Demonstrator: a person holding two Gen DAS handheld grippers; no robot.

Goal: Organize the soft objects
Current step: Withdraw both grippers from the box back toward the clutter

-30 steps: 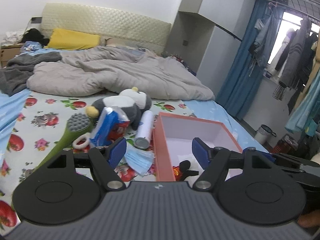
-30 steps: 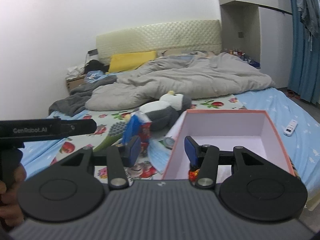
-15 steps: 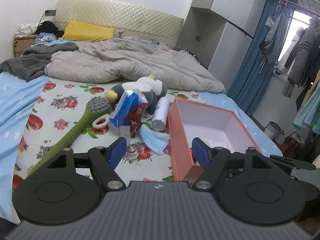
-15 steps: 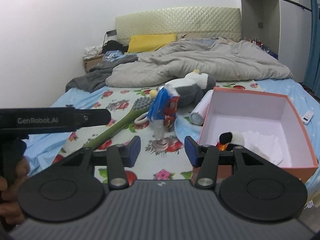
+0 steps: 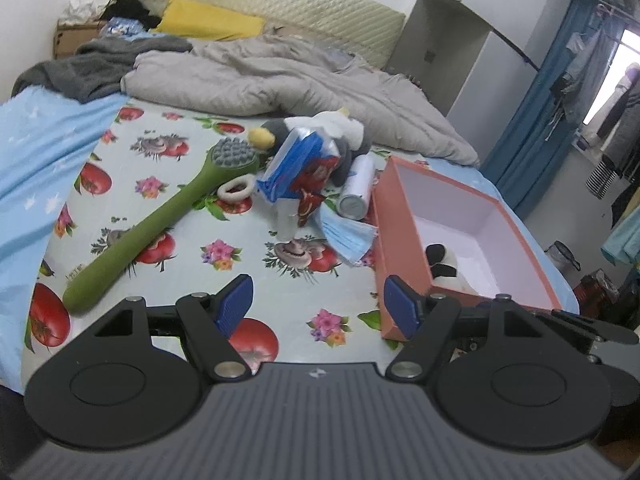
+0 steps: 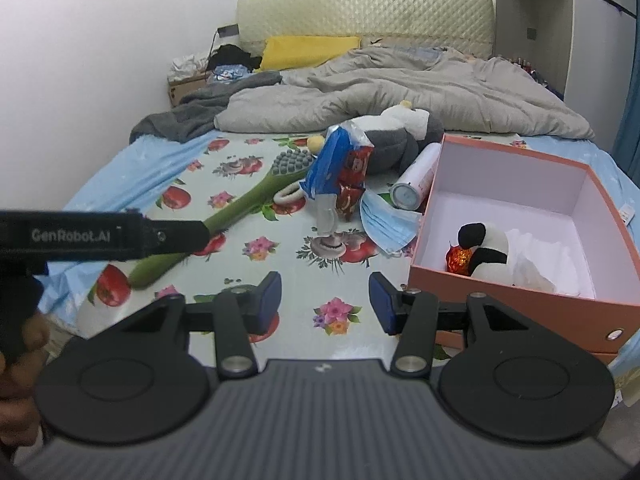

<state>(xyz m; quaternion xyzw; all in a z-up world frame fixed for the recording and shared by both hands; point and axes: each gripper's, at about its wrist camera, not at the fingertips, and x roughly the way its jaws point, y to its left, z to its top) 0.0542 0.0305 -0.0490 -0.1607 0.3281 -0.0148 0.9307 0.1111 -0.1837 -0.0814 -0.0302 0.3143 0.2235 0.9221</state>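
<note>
From the left wrist, the left gripper [image 5: 318,304] is open with nothing in it, over the near edge of the bed [image 5: 132,184], and the big plush penguin [image 5: 320,132] lies mid-bed behind a blue snack bag [image 5: 300,160], just beside the pink box [image 5: 394,216]. From the right wrist, the right gripper [image 6: 325,300] is open and empty too, and a small plush toy [image 6: 486,250] already sits in the box's near corner. The penguin looks light and squishy, so its fat grey body is probably the best place to pinch.
</note>
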